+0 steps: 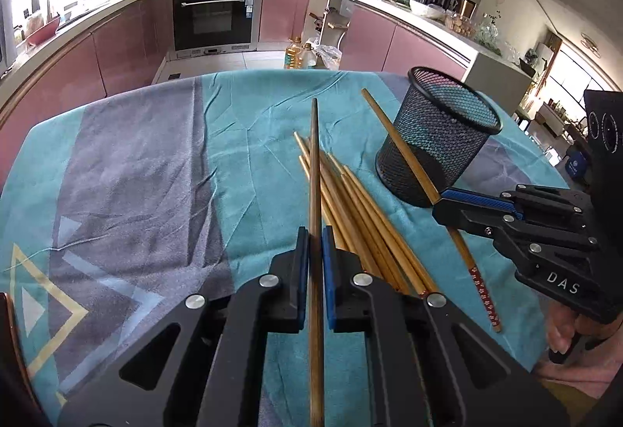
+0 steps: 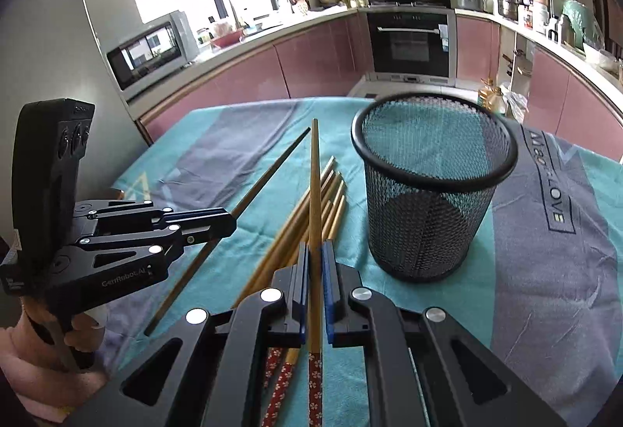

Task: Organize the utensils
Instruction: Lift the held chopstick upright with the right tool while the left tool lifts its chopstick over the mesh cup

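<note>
I have a chopstick in each gripper. The left gripper (image 1: 314, 232) has its jaws clamped on a darker chopstick (image 1: 314, 162) that runs straight out ahead, its tip pointing toward the far edge of the table. The right gripper (image 2: 315, 246) is clamped on a lighter chopstick (image 2: 314, 178) with a red flowered end near the camera; from the left view that stick slants up past the front of the cup.

The rest of the chopsticks (image 1: 362, 217) lie in a loose fan on the teal and grey cloth (image 1: 155, 162), below and between my two grippers, some red patterned ends showing under the right one. The mesh cup (image 2: 432, 185) stands upright on the cloth just right of the pile, empty as far as I can see through the mesh.

What crowds me: the two grippers sit near each other, the held sticks angled across the pile, and in the left view the right stick crosses in front of the cup's wall. Beyond the table I see pink cabinets (image 1: 117, 49), an oven (image 1: 214, 14), a microwave (image 2: 152, 45) and cluttered counters, well apart from my work.
</note>
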{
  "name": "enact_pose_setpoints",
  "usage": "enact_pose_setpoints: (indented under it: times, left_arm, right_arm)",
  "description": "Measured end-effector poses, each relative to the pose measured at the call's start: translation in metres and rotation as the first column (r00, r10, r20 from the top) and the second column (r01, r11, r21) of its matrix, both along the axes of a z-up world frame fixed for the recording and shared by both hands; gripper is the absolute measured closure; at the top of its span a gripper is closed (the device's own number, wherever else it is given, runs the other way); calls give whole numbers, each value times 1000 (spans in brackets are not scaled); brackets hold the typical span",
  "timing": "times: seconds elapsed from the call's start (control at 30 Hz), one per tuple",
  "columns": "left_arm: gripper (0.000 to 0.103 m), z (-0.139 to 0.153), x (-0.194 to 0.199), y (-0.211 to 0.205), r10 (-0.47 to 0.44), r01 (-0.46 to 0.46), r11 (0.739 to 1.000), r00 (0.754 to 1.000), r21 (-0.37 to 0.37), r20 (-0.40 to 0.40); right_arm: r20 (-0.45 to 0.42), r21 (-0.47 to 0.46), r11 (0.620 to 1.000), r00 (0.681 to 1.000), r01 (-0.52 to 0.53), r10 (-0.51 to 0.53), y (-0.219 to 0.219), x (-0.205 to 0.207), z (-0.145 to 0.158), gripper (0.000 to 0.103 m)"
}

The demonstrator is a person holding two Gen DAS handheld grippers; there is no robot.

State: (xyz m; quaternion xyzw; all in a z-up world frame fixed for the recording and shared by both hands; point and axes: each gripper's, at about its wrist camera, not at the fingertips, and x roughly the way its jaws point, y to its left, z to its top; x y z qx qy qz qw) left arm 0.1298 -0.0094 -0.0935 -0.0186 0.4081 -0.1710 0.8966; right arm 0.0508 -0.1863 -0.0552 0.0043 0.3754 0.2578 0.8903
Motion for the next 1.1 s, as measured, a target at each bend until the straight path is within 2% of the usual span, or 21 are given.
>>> enact_pose_setpoints:
  times: [0.37, 0.6, 0.87, 1.1]
  left_arm:
    - [95, 73, -27, 7, -84, 100, 988, 987, -121, 135]
    - [96, 109, -40, 2, -103, 139, 977, 972, -161, 213]
    - [96, 145, -32, -8, -89, 151, 968, 954, -200, 286]
    - [96, 170, -15, -28, -98, 174, 963, 938, -204, 333]
  right_arm:
    - [85, 112, 994, 996, 3, -12, -25, -10, 39, 97]
    - [150, 144, 990, 988, 5, -26, -40, -10, 62, 97]
    - [228, 169, 986, 973, -10, -29, -51, -5, 94, 97]
    - [311, 170, 985, 949, 1, -55, -65, 0, 126, 97]
